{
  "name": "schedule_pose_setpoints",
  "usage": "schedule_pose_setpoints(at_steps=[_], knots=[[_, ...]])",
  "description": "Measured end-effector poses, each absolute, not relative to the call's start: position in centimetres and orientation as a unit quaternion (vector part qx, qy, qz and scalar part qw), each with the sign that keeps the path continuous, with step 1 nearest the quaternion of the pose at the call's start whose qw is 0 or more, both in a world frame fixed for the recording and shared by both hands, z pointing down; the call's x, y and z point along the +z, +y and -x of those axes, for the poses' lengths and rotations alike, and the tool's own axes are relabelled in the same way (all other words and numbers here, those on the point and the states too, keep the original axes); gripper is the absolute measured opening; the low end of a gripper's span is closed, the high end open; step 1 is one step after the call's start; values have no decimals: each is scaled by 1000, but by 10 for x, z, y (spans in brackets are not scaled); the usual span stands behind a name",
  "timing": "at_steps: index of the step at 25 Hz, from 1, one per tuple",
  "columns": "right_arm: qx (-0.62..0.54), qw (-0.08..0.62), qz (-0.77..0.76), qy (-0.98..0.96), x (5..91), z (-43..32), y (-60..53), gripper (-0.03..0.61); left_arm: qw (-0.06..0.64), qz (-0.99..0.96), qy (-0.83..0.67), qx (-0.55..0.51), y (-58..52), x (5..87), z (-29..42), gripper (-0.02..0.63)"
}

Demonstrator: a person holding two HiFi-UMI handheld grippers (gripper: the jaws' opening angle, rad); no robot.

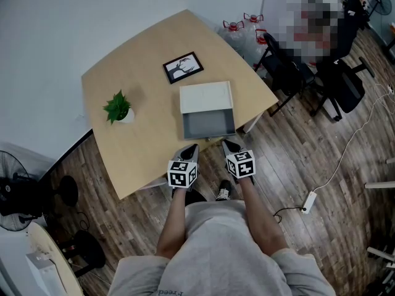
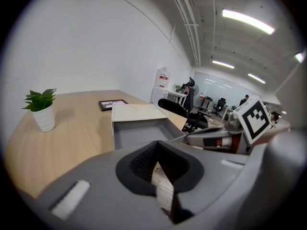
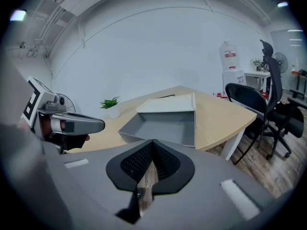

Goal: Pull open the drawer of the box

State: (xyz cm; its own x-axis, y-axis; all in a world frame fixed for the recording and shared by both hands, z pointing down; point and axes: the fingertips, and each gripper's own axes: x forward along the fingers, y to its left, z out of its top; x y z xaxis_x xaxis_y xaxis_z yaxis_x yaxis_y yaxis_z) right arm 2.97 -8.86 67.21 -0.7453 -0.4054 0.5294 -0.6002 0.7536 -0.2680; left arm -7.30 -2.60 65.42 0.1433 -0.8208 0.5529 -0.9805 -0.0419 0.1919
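The drawer (image 1: 208, 126) already stands well out of the white box (image 1: 206, 96), near the wooden table's (image 1: 139, 147) edge, so I'd say another tug could drop it. The left gripper (image 1: 192, 148) and right gripper (image 1: 230, 145) hang just before the box, both clenched on nothing. A potted plant (image 1: 118, 108) sits left of the box, a picture frame (image 1: 182, 67) behind it, and office chairs (image 1: 290, 73) to its right.

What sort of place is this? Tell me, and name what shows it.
Probably an office: black swivel chairs beside the wooden table, ceiling strip lights, and a water dispenser against the wall.
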Motion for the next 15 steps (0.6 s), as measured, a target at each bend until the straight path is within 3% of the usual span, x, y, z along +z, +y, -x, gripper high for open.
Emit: schedule_pose_setpoints(at_steps=[15], knots=[[217, 230, -280, -907, 677, -33, -89, 2, 269, -705, -637, 157, -25, 657, 72, 54]])
